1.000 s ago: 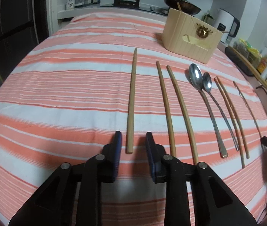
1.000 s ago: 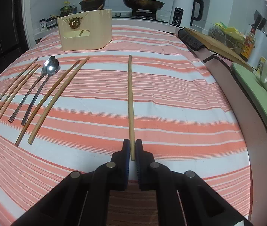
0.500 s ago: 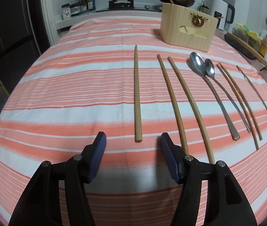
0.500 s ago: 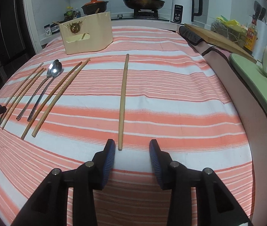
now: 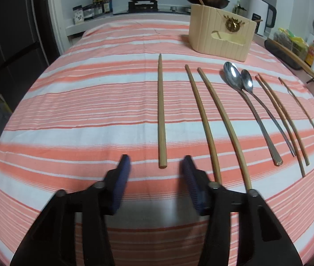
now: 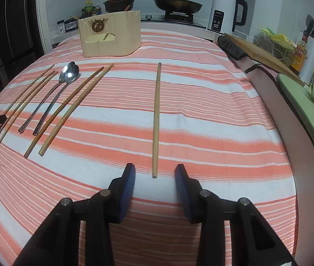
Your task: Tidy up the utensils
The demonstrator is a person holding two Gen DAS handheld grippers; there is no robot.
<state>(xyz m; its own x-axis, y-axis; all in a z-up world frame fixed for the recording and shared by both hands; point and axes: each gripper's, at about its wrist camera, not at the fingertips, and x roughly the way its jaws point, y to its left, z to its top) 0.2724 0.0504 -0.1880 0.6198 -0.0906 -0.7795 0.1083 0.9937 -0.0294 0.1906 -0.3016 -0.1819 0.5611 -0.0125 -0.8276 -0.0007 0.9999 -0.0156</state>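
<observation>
The left gripper (image 5: 156,157) and right gripper (image 6: 155,166) each sit low over the cloth (image 5: 90,102), each lined up with a single chopstick. Both sets of jaws have just been closing, yet both are open in the frames: the near end of the left chopstick (image 5: 161,115) lies between the left pads without touching them, and the right chopstick (image 6: 156,119) lies the same way between the right pads. Nothing is held.

The step in hand looks like pinching each stick by its near end. To do it well, each gripper should slide a little further forward so the pads cover more than the very tip, stay centred on the stick, and close with the pads low enough to catch the wood but not bunch the cloth. A grip at the end leaves a long lever, so a firm squeeze and a slow lift seem wise.

The holder (image 5: 221,42) stands at the far side of the table, past the spoons (image 5: 239,79), with one stick already inside it as the right view shows. Two chopstick pairs and the spoons lie between the singles, so a carry should go over them rather than sweep through.

Left of the left stick the cloth is bare up to the table edge. Right of the right stick there is open cloth, then a raised pink rim (image 6: 290,133)
</observation>
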